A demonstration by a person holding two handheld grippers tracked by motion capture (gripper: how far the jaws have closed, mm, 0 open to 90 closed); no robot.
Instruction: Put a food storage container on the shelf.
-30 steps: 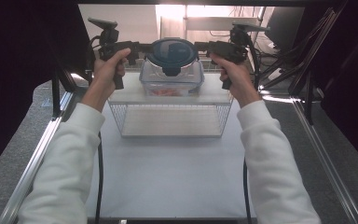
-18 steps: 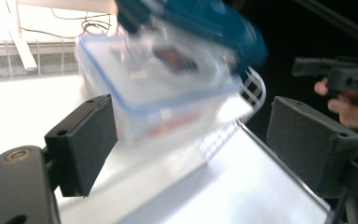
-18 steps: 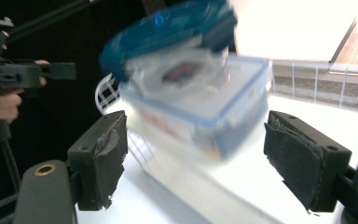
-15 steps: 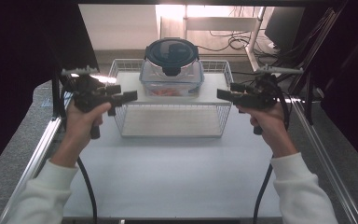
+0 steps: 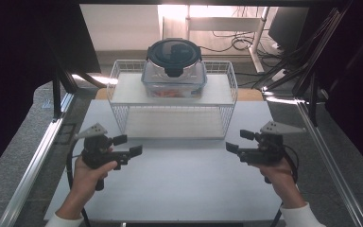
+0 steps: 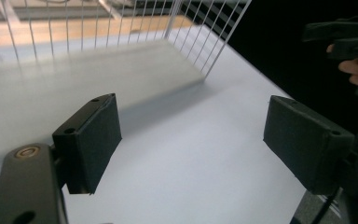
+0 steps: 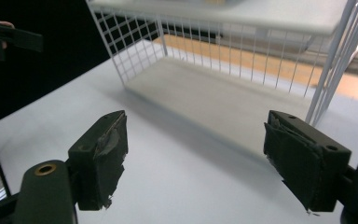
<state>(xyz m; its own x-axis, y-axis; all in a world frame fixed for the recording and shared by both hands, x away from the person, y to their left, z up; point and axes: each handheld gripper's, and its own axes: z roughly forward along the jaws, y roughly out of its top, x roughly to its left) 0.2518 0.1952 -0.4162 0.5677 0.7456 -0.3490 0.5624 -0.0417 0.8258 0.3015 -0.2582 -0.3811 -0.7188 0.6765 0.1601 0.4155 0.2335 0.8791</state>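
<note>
surface: white table top (image 5: 170, 189) | on it: white wire rack (image 5: 123, 120), at far middle | rack top shelf: clear container (image 5: 174, 80), dark round lid (image 5: 174, 52), orange contents | rack lower shelf: bare white board (image 5: 175, 124)

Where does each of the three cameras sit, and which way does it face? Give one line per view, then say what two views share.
High view: above the person's side, facing forward and down on the table; both hands, left gripper and right gripper show.
Left gripper view: on the left gripper, looking between its open fingers towards the wire rack.
Right gripper view: on the right gripper, facing the wire rack.
Shared: both gripper views show the rack's lower shelf.
</note>
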